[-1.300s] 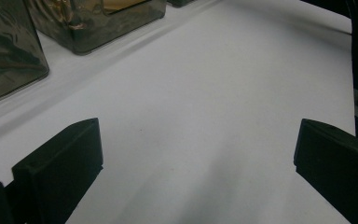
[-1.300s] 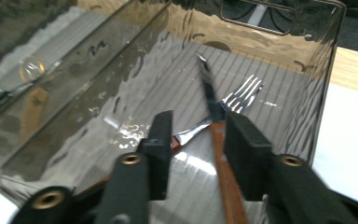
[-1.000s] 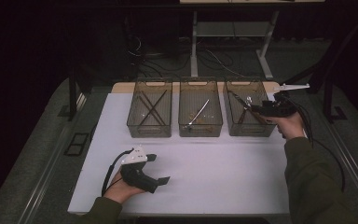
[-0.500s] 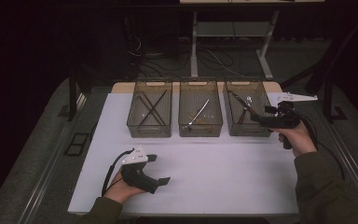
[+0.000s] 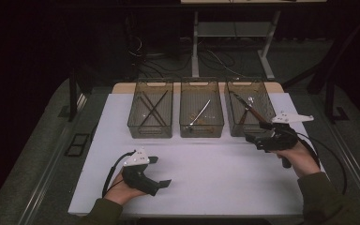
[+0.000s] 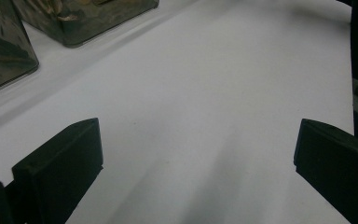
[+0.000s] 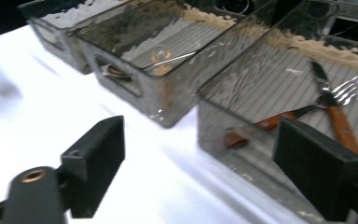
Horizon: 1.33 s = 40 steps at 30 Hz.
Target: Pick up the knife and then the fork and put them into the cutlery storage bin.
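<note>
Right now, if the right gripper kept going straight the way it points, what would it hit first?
Most likely the near wall of the right-hand bin: the right gripper stands open just short of it, aimed at the wooden-handled cutlery inside. Depth is hard to judge.

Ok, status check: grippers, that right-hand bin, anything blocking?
Left gripper open, resting on the white table. Right gripper open, empty, just short of the right bin. Wooden-handled cutlery lies inside. Nothing in the way.

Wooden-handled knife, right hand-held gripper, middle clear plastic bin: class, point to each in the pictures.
Wooden-handled knife (image 7: 341,122): right gripper view, on its brown handle.
Right hand-held gripper (image 5: 257,133): high view, midway between its black fingertips.
Middle clear plastic bin (image 5: 201,131): high view, on its near wall.
</note>
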Motion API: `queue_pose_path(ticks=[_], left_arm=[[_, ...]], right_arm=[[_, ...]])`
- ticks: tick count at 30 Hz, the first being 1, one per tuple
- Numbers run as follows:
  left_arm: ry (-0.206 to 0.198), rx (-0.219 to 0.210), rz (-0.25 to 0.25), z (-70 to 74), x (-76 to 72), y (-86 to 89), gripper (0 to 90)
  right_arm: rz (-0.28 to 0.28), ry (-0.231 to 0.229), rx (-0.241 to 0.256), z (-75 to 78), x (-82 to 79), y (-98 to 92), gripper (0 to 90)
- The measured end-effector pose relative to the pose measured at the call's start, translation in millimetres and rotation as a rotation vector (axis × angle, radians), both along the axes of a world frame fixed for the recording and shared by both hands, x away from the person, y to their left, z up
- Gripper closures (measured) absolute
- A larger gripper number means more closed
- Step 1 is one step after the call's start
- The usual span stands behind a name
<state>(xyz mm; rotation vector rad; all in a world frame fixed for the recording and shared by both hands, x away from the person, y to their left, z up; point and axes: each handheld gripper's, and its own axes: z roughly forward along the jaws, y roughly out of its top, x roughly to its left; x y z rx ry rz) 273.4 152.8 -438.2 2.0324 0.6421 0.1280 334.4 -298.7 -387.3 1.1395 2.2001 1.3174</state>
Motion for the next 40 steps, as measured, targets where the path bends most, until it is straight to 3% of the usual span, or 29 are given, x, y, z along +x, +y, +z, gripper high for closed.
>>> queue_pose_path(ticks=[2,8,14,20,24,30,40], left_arm=[[0.002,0.003,0.002,-0.1,0.4,0.3,0.1],[0.001,0.004,0.001,-0.3,0.3,-0.2,0.1],[0.004,0.007,0.003,-0.4,0.1,0.0,0.2],[0.006,0.009,0.001,-0.5,-0.1,-0.4,0.2],[0.005,0.01,0.004,-0.3,-0.2,-0.2,0.2],[0.004,0.01,0.005,-0.5,0.1,-0.1,0.2],[0.003,0.01,0.0,0.0,-0.1,-0.5,0.2]], right_arm=[[0.018,0.009,0.015,-3.7,-6.9,1.8,14.7],[0.065,0.025,-0.003,-17.4,-27.4,6.8,14.6],[0.087,0.02,-0.008,-31.9,-45.8,6.7,14.6],[0.092,0.019,0.017,-41.3,-59.2,4.2,14.6],[0.097,0.018,0.024,-47.0,-64.5,2.9,14.6],[0.124,0.055,0.013,-58.1,-69.6,1.4,14.6],[0.12,0.056,0.001,-59.1,-69.8,0.7,14.6]])
